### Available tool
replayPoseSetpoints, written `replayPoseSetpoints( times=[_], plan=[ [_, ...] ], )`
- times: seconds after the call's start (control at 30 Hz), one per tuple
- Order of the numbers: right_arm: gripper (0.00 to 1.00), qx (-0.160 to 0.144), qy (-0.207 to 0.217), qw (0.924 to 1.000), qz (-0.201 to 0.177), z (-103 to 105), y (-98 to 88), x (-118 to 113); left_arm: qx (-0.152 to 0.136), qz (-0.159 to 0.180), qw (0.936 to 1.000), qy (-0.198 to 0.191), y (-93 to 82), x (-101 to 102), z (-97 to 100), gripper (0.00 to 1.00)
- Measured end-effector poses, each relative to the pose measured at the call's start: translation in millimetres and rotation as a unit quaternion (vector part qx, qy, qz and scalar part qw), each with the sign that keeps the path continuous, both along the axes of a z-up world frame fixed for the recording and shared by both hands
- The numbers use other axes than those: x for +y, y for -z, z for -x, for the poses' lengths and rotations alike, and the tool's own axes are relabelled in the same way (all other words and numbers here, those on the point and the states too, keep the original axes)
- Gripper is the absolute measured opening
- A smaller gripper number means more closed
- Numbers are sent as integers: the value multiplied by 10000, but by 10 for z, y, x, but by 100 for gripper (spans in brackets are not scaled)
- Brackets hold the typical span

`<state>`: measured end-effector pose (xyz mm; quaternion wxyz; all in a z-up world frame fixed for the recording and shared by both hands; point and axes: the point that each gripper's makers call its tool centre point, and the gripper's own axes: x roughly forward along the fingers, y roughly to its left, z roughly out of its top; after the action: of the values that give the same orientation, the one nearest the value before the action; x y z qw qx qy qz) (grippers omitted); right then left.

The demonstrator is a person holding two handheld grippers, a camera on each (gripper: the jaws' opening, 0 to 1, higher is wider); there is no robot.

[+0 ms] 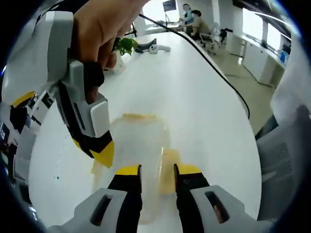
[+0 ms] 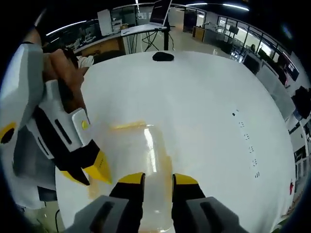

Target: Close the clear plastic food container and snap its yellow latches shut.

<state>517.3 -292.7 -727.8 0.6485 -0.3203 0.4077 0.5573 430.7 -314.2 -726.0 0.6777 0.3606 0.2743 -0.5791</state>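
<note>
The clear plastic food container with yellow latches point(image 1: 138, 145) sits on the long white oval table point(image 1: 194, 97), directly ahead of both grippers. In the left gripper view, the left gripper point(image 1: 158, 177) has its yellow-tipped jaws slightly parted around the container's near yellow latch point(image 1: 169, 174). The right gripper point(image 1: 95, 145), held by a hand point(image 1: 104, 24), comes down on the container's far edge. In the right gripper view, the right gripper point(image 2: 158, 182) straddles the container's clear rim point(image 2: 151, 155), jaws narrowly apart. Behind lie a small green plant point(image 1: 126, 44), a black cable point(image 1: 214, 63) and a black mouse-shaped object point(image 2: 163, 56).
</note>
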Motion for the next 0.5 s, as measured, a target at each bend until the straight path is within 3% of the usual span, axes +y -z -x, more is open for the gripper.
replayPoseSetpoints(
  times=[0.27,0.5],
  plan=[
    [20,174,-77,9997,134,-2,9,7,-337,-164,9991,218,21,16,27,26],
    [20,291,-243,9986,356,-6,17,14,-436,-219,9985,257,25,17,14,27]
  ],
)
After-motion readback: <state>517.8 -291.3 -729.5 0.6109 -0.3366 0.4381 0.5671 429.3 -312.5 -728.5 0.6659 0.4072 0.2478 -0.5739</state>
